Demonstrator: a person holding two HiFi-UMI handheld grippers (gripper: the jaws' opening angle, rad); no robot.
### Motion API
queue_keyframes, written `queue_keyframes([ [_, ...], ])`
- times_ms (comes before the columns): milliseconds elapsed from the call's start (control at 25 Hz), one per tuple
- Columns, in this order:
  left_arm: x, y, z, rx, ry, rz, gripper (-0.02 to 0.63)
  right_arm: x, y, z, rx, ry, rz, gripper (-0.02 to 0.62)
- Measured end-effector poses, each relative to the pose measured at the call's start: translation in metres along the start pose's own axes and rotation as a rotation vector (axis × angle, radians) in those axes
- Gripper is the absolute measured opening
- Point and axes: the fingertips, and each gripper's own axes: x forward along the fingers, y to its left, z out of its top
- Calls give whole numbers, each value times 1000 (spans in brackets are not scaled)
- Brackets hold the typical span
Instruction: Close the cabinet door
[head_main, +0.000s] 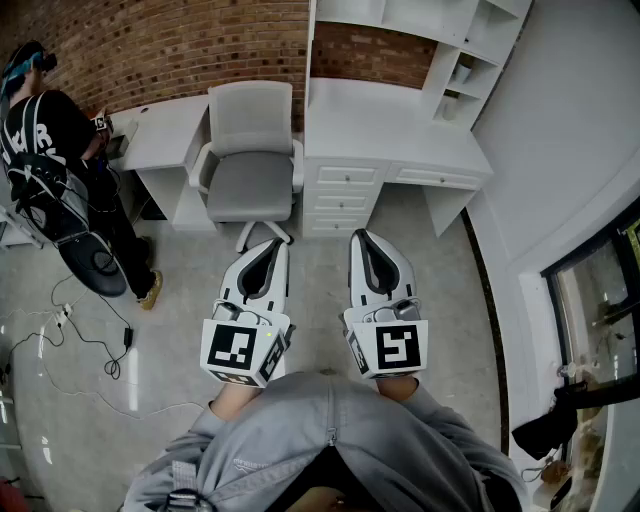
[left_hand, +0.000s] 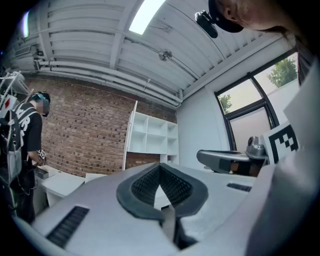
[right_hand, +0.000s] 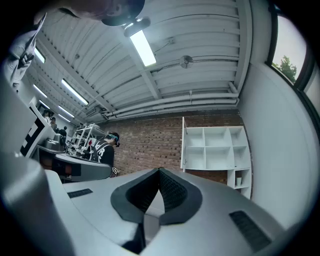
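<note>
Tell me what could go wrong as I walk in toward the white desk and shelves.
1. The chair stands straight ahead of the left gripper, in front of the desk; walking in could bump it.
2. Cables lie on the floor at left, where a person also stands; sidestepping that way risks a trip.
3. I can't make out an open door on the shelves, so the shut right gripper might push a wrong panel.

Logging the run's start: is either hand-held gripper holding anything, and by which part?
Nothing is held: the left hand-held gripper and the right hand-held gripper are both shut on empty air.
</note>
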Motion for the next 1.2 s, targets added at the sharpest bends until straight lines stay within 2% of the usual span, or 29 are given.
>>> queue_keyframes([
  [680, 16, 35, -16, -22, 15, -40, 6, 29, 8, -22, 32, 26, -51, 27],
  [960, 40, 38, -27, -28, 26, -57, 6, 45, -3, -40, 55, 42, -45, 28],
  [1200, 84, 50, -32, -26, 18, -55, 6, 83, -27, -57, 67, 33, -25, 28],
])
